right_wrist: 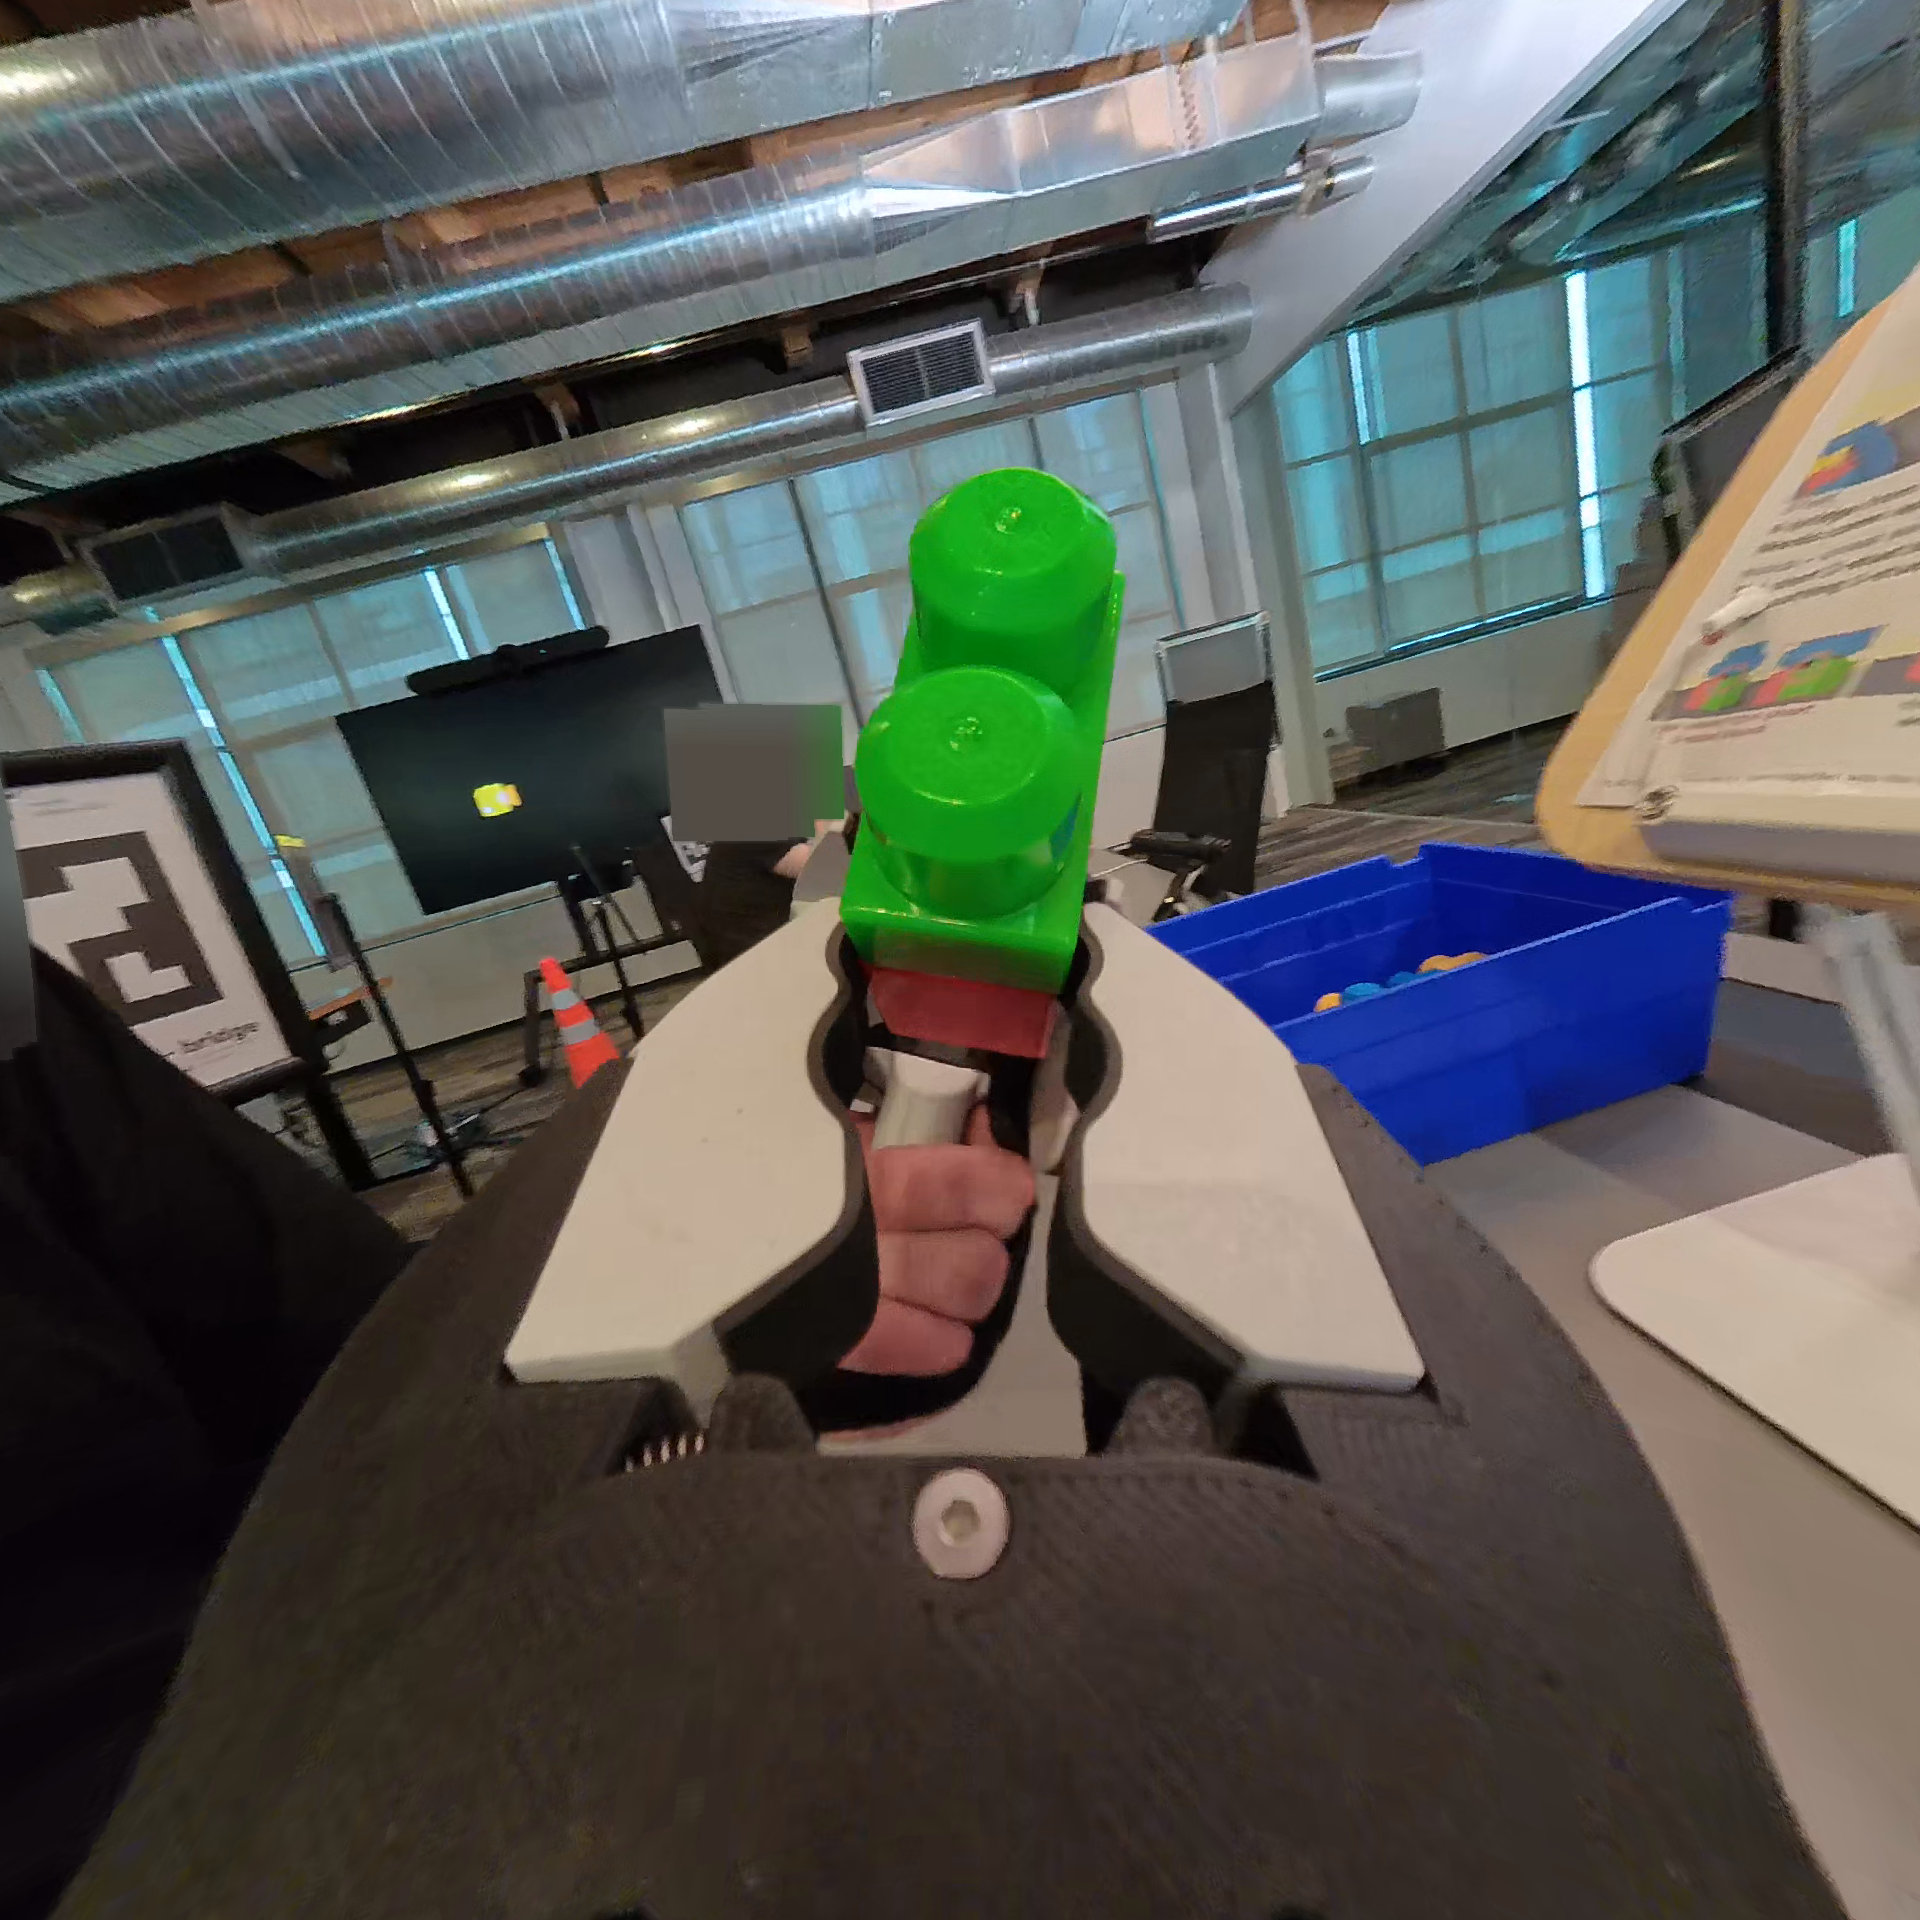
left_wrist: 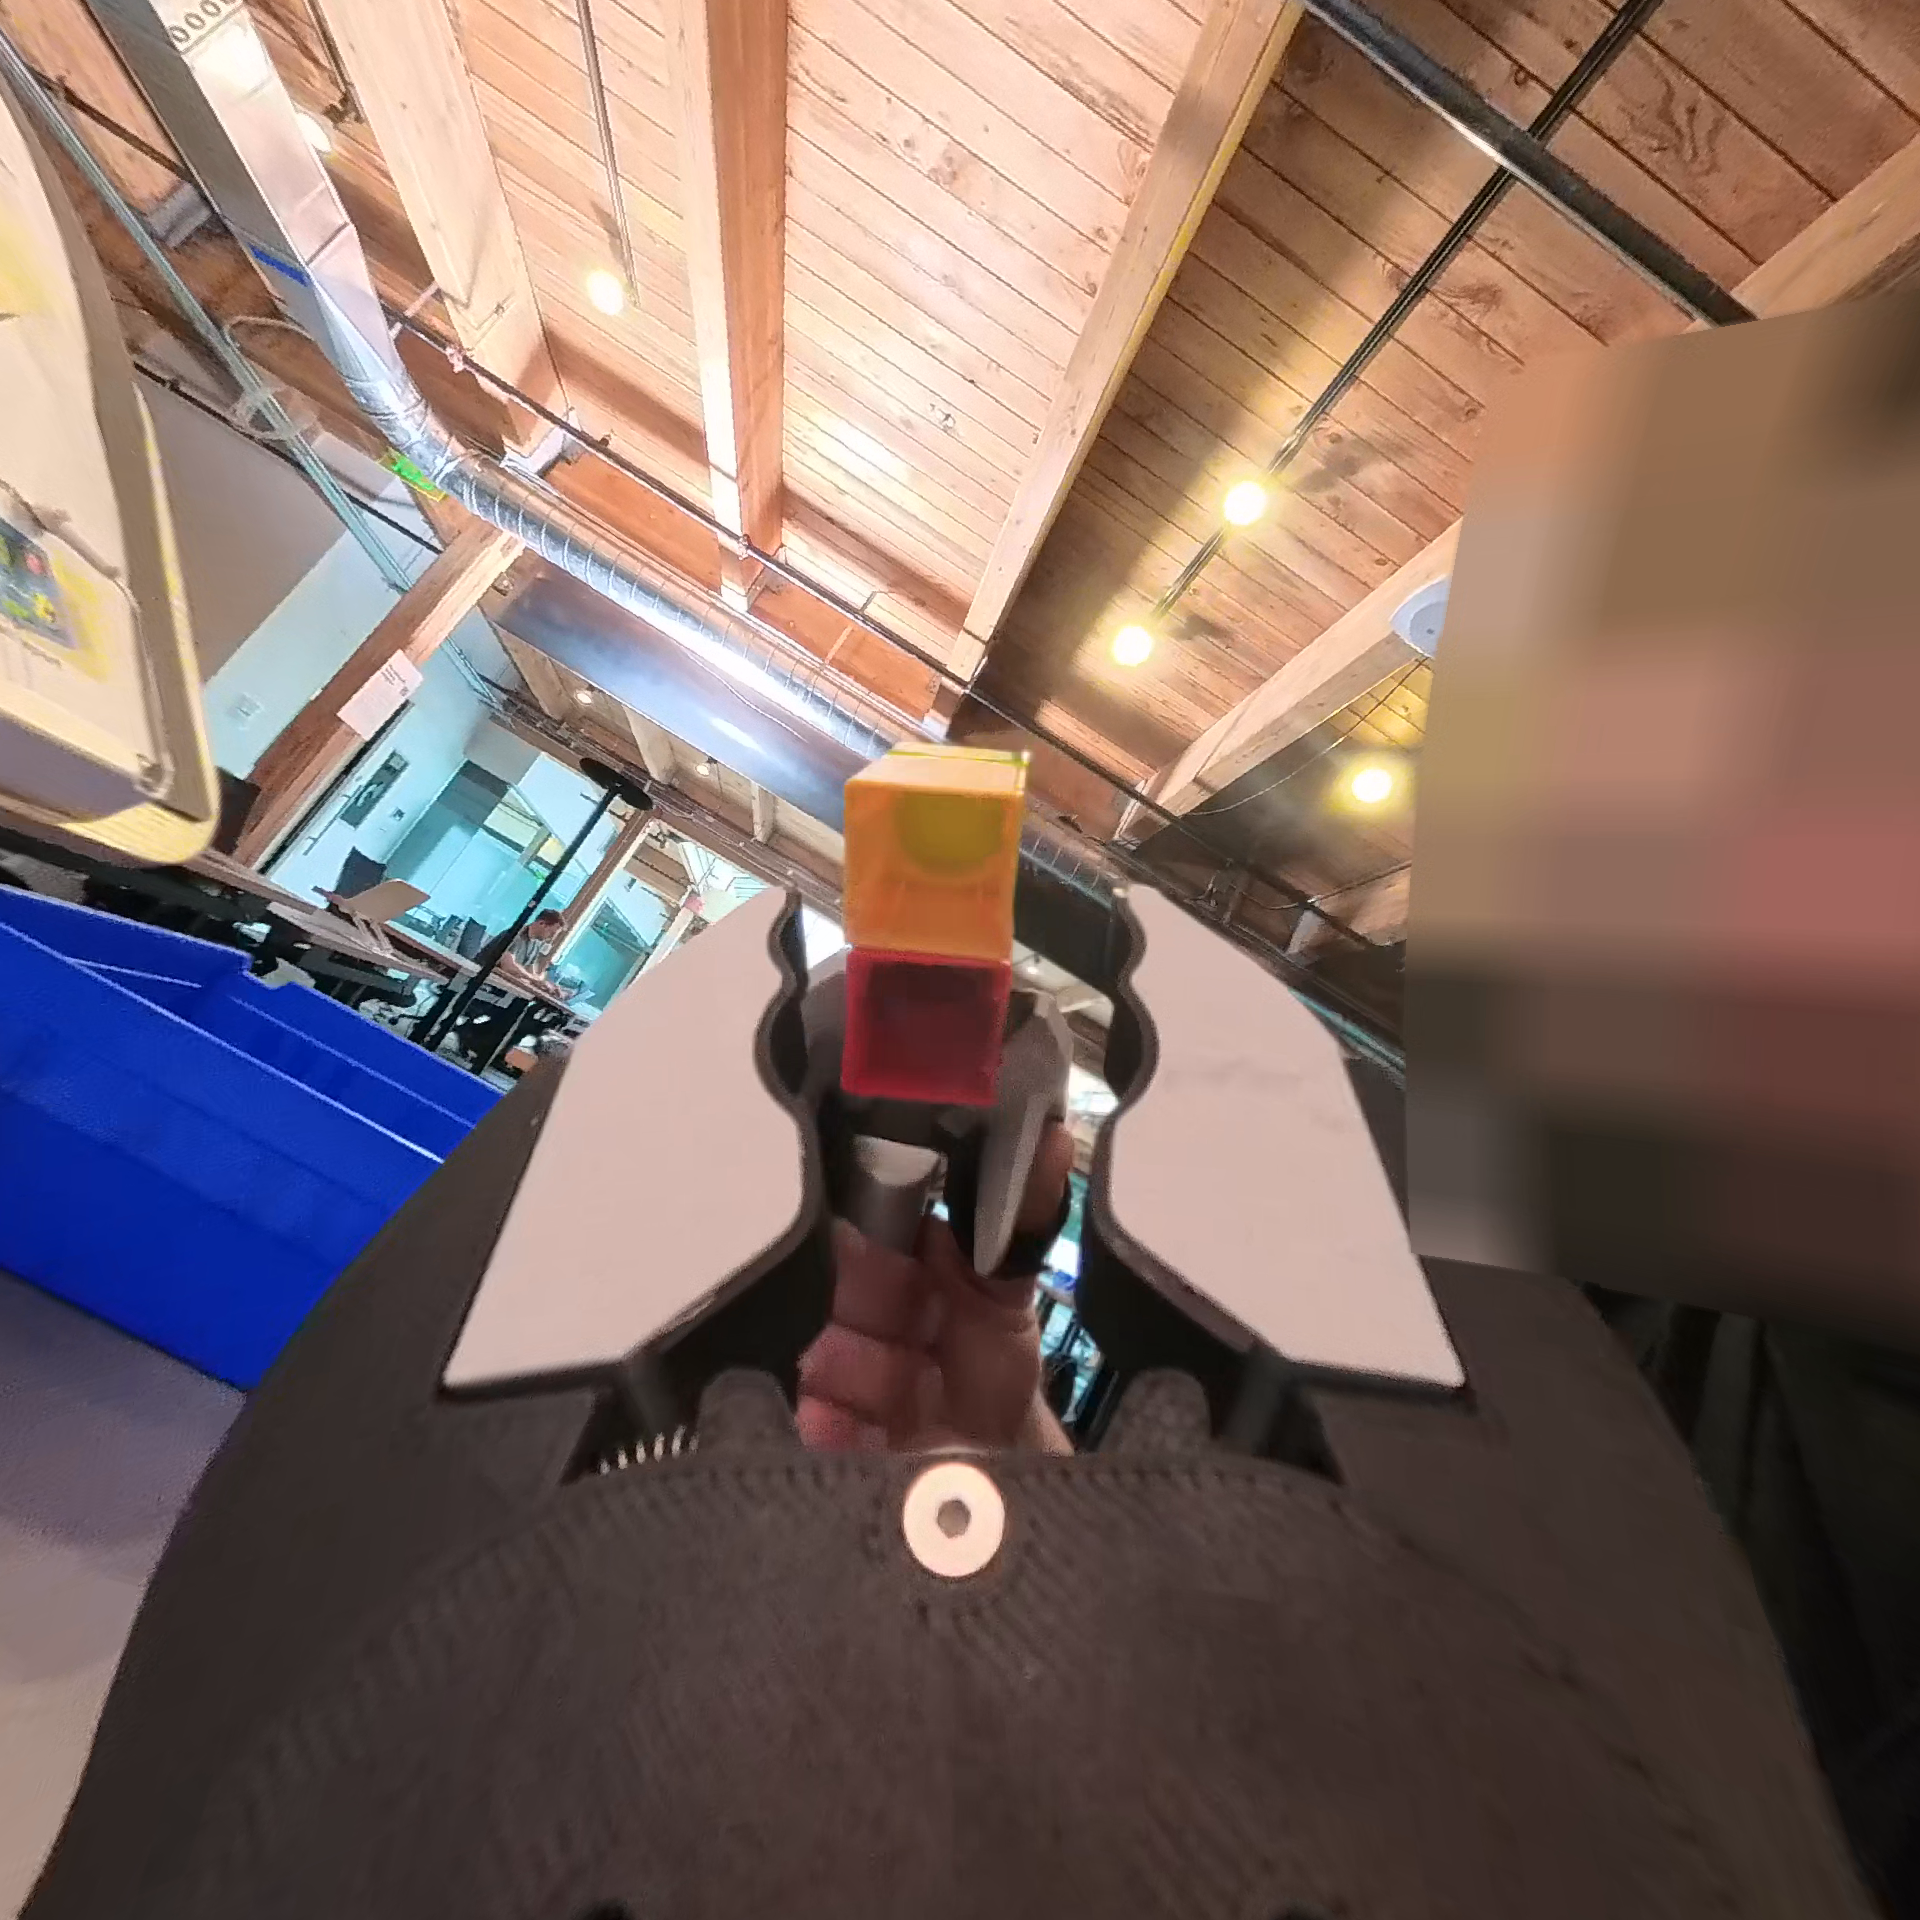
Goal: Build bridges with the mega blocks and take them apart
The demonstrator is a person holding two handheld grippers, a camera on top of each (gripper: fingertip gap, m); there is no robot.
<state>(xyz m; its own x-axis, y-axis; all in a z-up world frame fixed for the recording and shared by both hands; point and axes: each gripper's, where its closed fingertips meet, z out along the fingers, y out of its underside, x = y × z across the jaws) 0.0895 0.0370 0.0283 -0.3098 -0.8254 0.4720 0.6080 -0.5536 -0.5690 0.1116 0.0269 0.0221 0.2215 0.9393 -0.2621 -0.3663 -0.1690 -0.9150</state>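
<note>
In the left wrist view my left gripper (left_wrist: 958,914) is open. An orange block (left_wrist: 928,862) joined to a red block (left_wrist: 923,1029) shows its hollow underside between the fingers, with a gap to each pad. Beyond them a grey finger (left_wrist: 1023,1132) of my right gripper and a hand show. In the right wrist view my right gripper (right_wrist: 961,966) is shut on the same stack, with its pads against the lower end of a green two-stud block (right_wrist: 977,769) and the red block (right_wrist: 961,1013) under it. The stack is held up in the air.
A blue bin (right_wrist: 1507,997) with several small blocks stands on the grey table (right_wrist: 1558,1174) to the right; it also shows in the left wrist view (left_wrist: 156,1091). A clipboard with a picture sheet (right_wrist: 1766,727) on a white stand (right_wrist: 1766,1330) rises beside it. The grippers are tip to tip, or close to it.
</note>
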